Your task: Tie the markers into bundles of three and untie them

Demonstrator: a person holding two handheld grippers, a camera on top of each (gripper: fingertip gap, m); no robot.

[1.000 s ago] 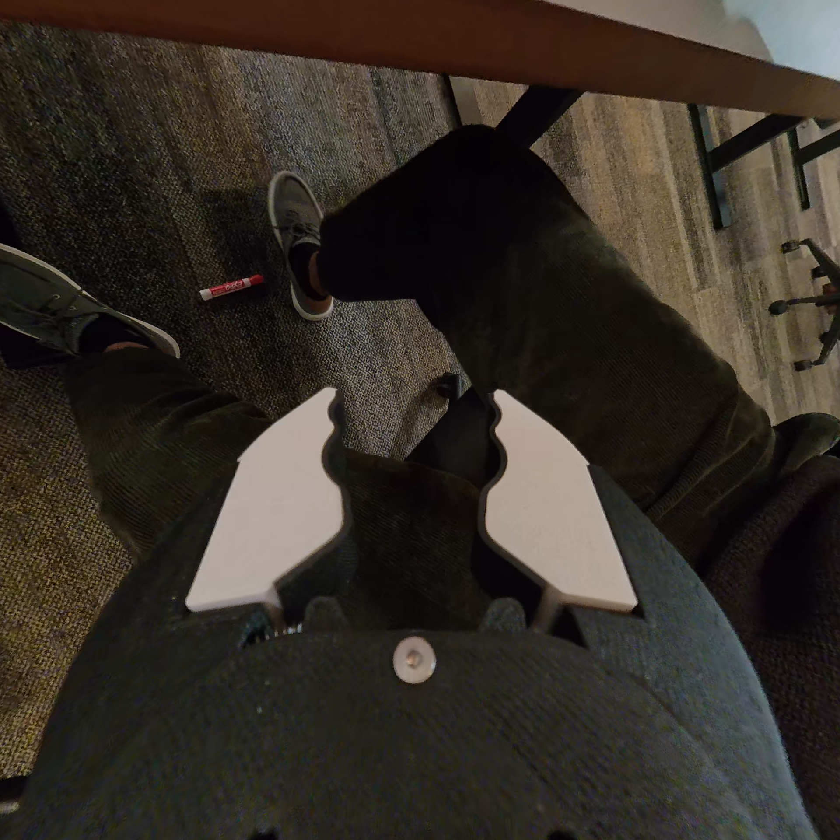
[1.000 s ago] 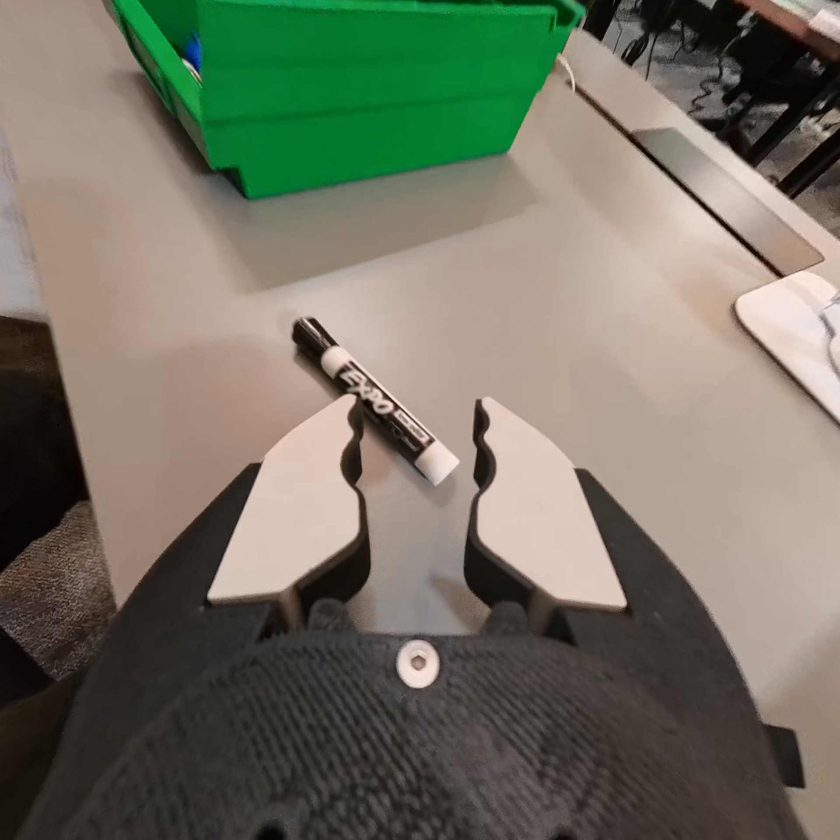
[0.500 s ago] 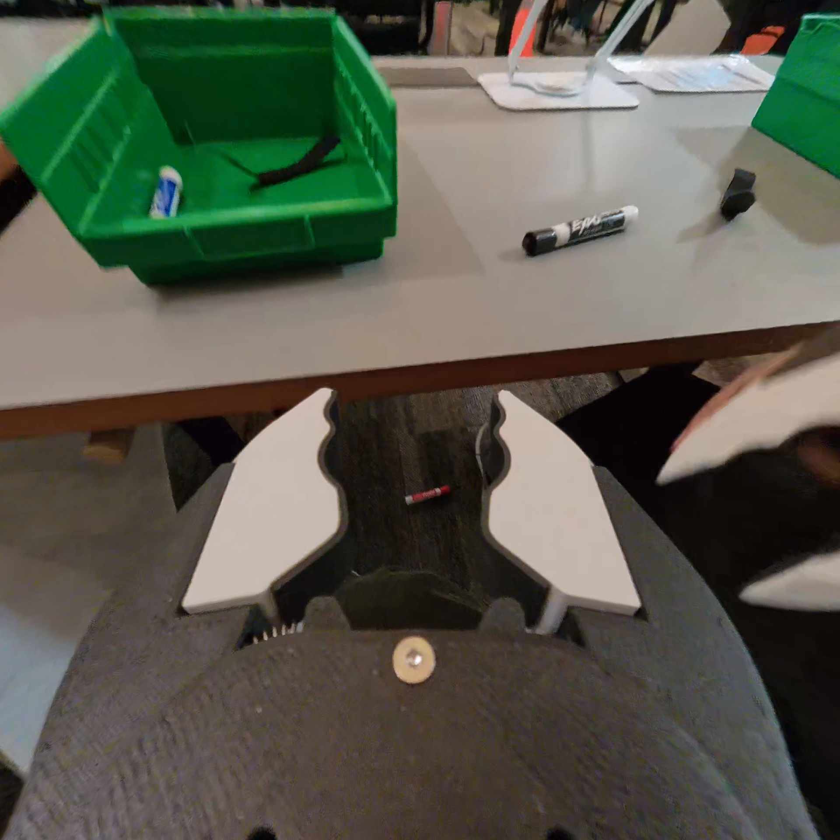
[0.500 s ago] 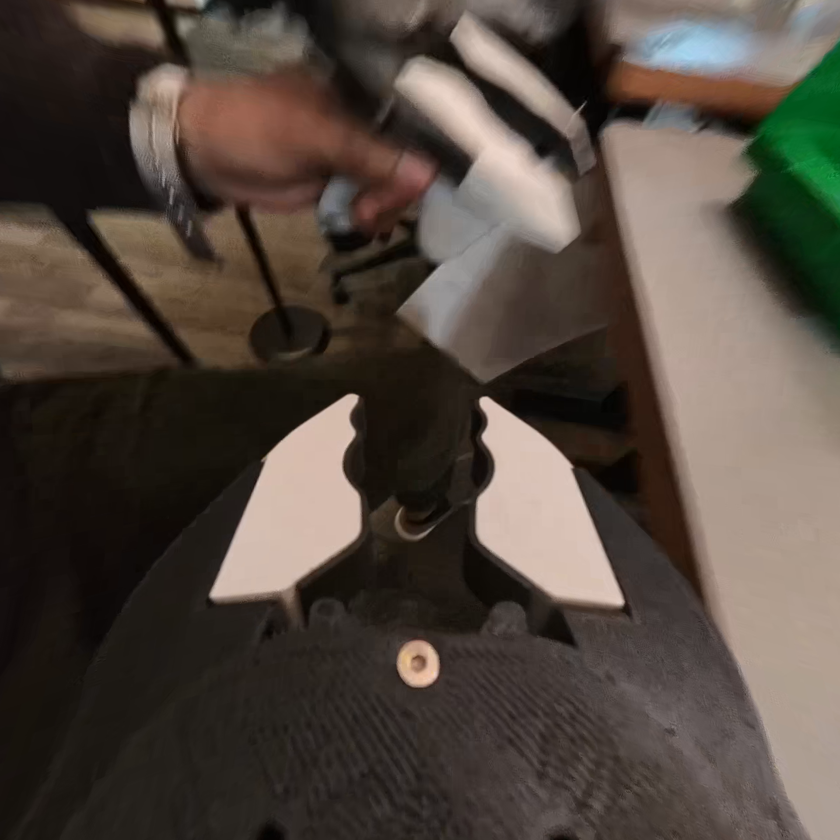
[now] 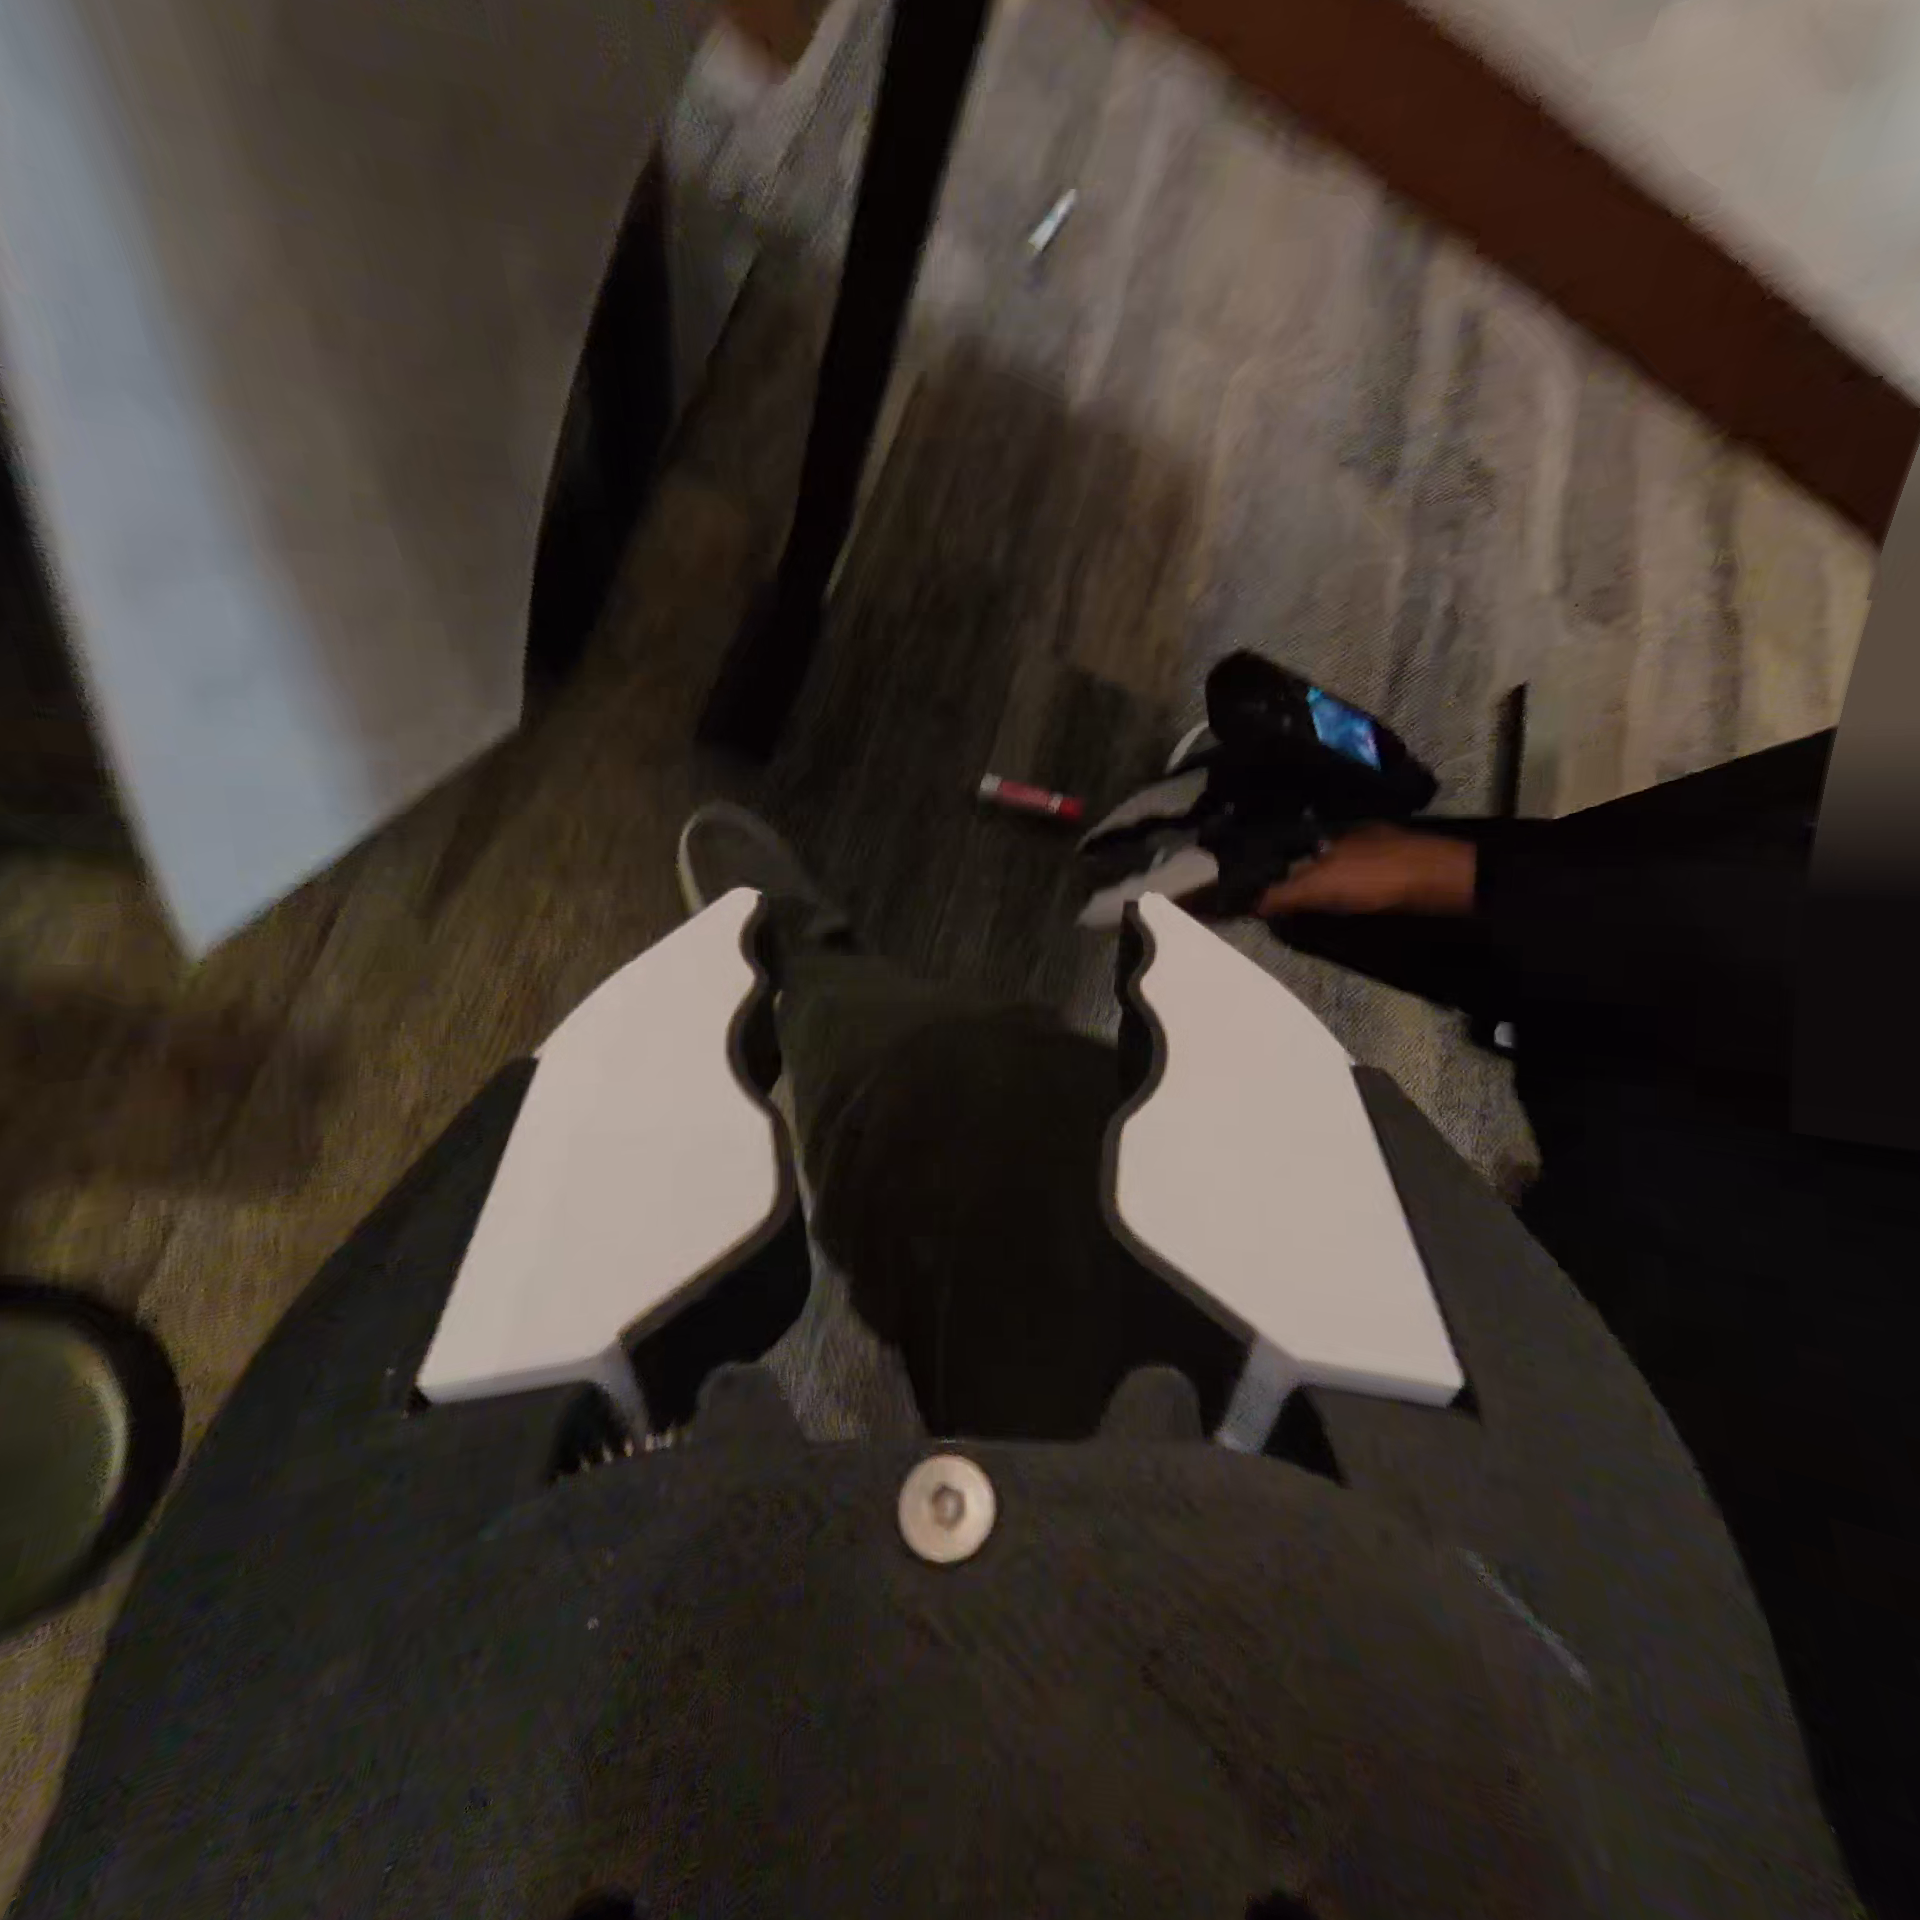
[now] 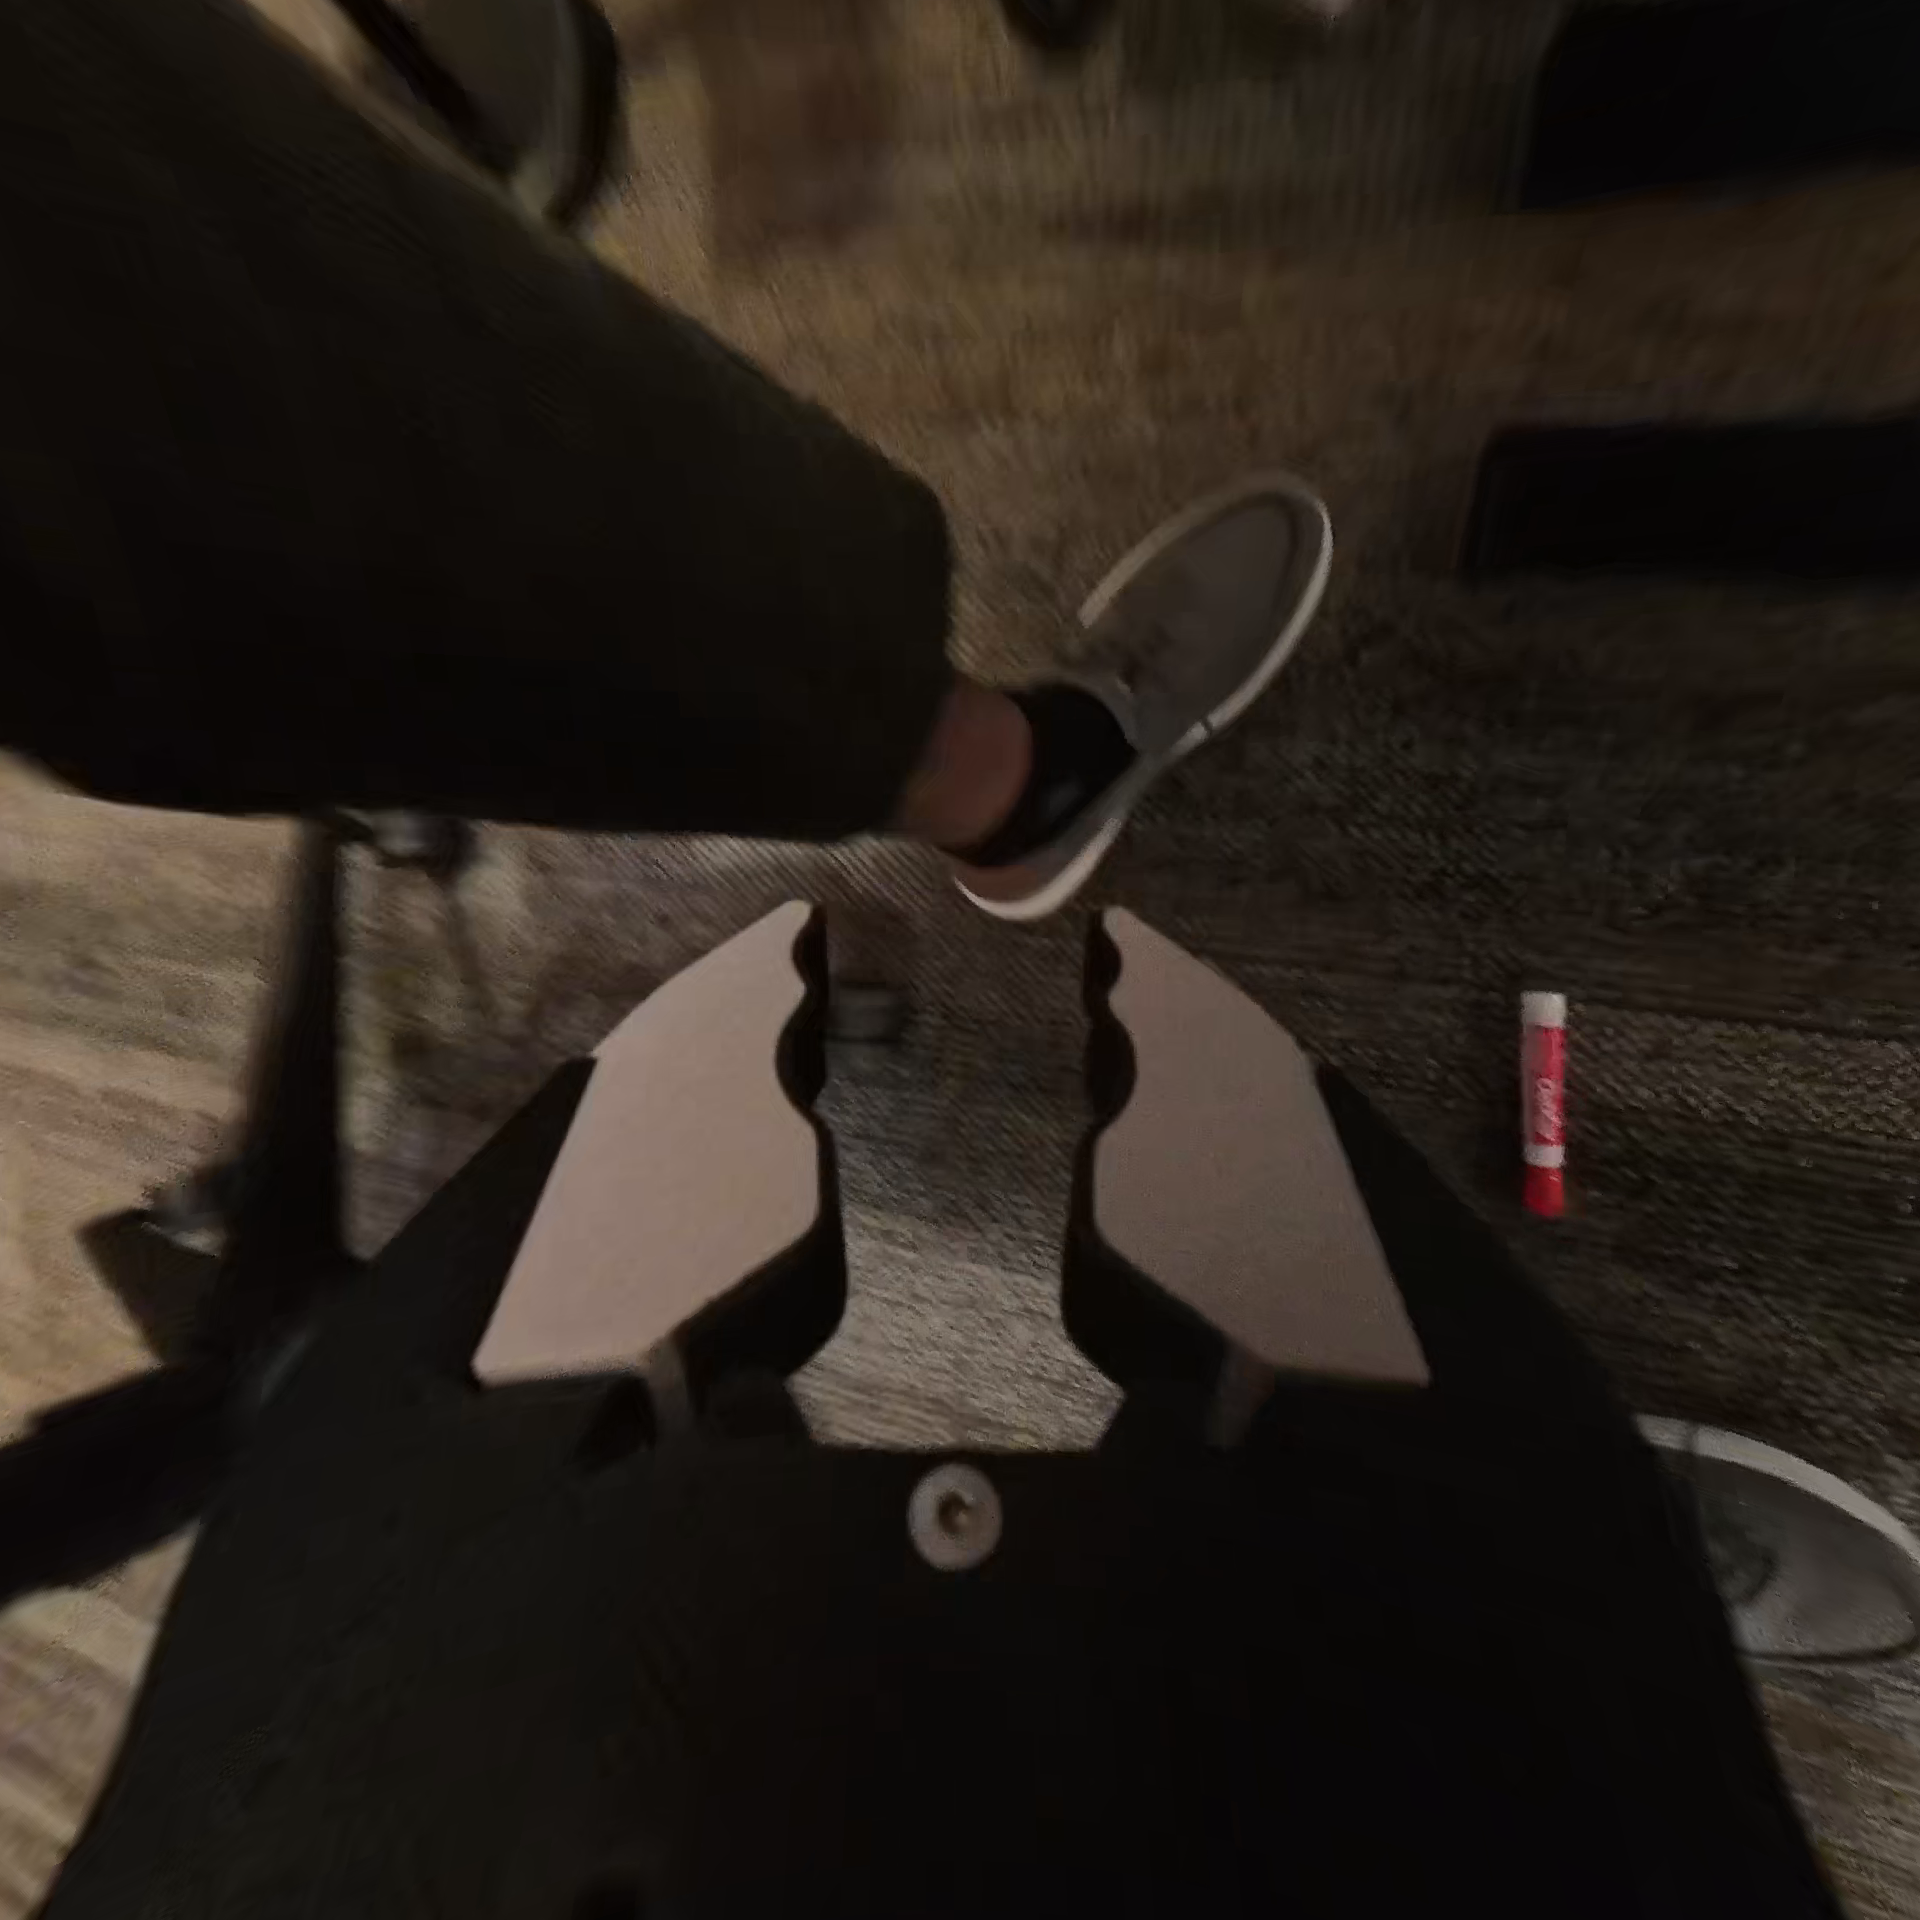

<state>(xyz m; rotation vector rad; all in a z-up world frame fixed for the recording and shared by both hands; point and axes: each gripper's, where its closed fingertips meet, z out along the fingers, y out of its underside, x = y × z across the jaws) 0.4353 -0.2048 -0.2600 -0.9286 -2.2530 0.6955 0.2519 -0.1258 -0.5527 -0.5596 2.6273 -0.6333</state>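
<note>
Both grippers hang below the table and point at the carpet. A red marker [image 6: 1545, 1103] lies on the carpet to the right of my right gripper [image 6: 951, 920], which is open and empty above bare carpet. The marker also shows in the left wrist view [image 5: 1031, 797], far ahead. My left gripper [image 5: 943, 909] is open and empty above a person's dark trouser leg [image 5: 966, 1122]. The right gripper [image 5: 1278, 790] shows farther off in that view, held by a hand [image 5: 1371, 883] close to the marker.
A person's grey shoe [image 6: 1174, 675] and dark trouser leg [image 6: 416, 520] lie just ahead of my right gripper. A black table leg [image 5: 883, 343], the brown table edge [image 5: 1558, 260], a white panel [image 5: 260, 416] and a chair base [image 6: 239, 1226] stand around. The left gripper's tips are roughly 35 cm from the right gripper's. The right gripper is farther from the white panel [image 5: 260, 416], some 40 cm, than the left, some 35 cm.
Both grippers have dropped from table height to below the table. The right gripper has left the black marker on the table and now faces the floor by the red marker.
</note>
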